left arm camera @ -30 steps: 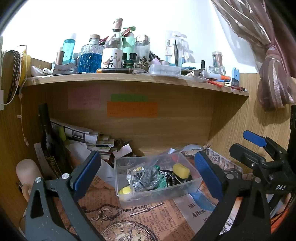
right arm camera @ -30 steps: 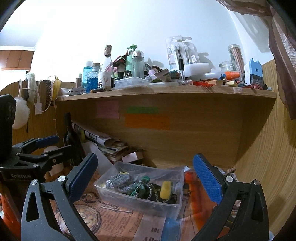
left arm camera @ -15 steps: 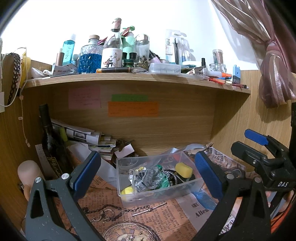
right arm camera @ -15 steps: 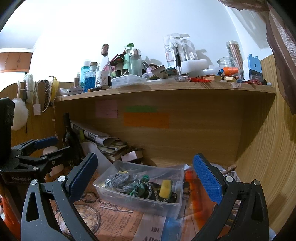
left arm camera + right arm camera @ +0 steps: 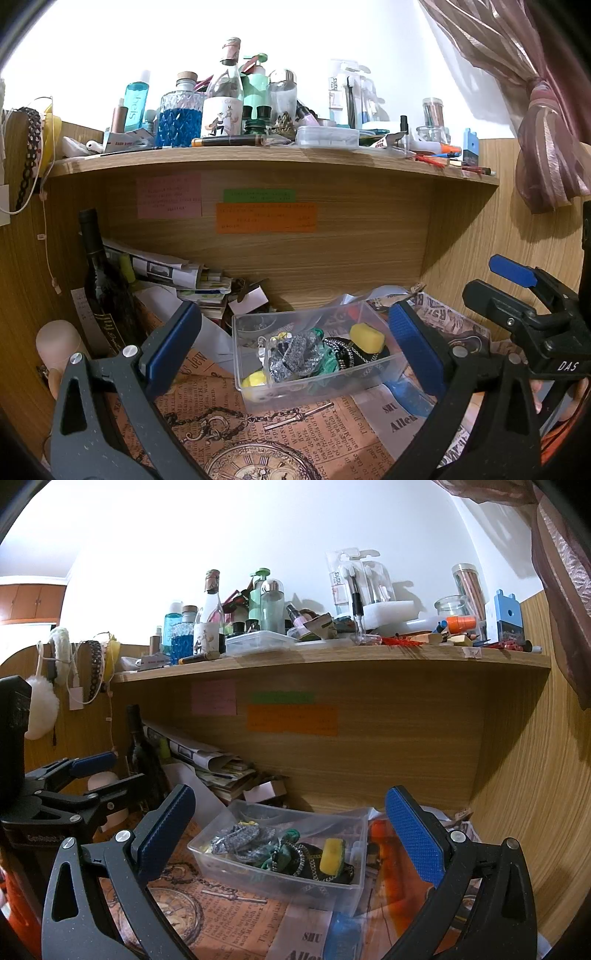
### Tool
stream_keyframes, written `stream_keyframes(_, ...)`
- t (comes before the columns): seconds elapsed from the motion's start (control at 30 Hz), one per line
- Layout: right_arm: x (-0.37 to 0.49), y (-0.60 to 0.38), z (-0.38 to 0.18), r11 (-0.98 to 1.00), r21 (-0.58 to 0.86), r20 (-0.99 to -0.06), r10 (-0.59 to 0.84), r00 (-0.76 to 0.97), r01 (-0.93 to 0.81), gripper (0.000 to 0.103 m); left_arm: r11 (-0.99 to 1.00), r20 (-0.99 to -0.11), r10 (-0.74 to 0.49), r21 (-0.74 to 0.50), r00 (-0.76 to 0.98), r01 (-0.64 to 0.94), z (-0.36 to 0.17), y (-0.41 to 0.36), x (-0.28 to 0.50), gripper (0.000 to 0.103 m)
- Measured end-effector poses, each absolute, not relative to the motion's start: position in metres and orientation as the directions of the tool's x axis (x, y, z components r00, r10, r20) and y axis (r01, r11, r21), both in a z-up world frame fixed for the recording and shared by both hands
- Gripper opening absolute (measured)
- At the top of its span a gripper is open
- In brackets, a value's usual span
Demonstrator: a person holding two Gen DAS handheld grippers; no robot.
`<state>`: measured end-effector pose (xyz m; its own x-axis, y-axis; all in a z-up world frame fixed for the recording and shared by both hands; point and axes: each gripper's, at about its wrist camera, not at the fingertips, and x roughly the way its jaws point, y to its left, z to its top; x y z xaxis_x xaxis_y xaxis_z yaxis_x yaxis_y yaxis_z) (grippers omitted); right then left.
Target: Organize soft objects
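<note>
A clear plastic bin (image 5: 258, 397) (image 5: 343, 893) sits on the desk under the shelf. It holds a grey knit piece (image 5: 295, 354) (image 5: 240, 840), a green item (image 5: 327, 365) (image 5: 280, 853), a yellow sponge (image 5: 366, 336) (image 5: 331, 854) and a dark braided cord. My left gripper (image 5: 295, 347) is open and empty in front of the bin. My right gripper (image 5: 290, 834) is open and empty, also short of the bin. Each gripper shows at the edge of the other's view.
A dark wine bottle (image 5: 99, 288) and a stack of papers (image 5: 166, 269) stand at the back left. A crowded shelf (image 5: 273, 155) of bottles hangs above. Printed newspaper (image 5: 295, 435) covers the desk. An orange bag (image 5: 388, 856) lies right of the bin. A curtain (image 5: 543, 147) hangs at right.
Both grippers have pulled back and tilted up a little; the bin sits slightly lower in both views. Jaws stay open and nothing was taken hold of.
</note>
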<state>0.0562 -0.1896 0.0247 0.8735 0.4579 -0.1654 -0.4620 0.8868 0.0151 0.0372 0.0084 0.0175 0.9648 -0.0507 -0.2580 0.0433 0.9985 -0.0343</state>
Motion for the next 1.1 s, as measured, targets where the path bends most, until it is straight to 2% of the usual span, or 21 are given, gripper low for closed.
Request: stream_keyframes(1.1, 0.0607, -0.1886, 0.0203, 0.884, 0.02, -0.187, 0.462, 0.867, -0.467, 0.103, 0.995, -0.261, -0.097, -0.038, 0.96, 0.09, 0.0155, 0.0136, 0.0434, 0.103)
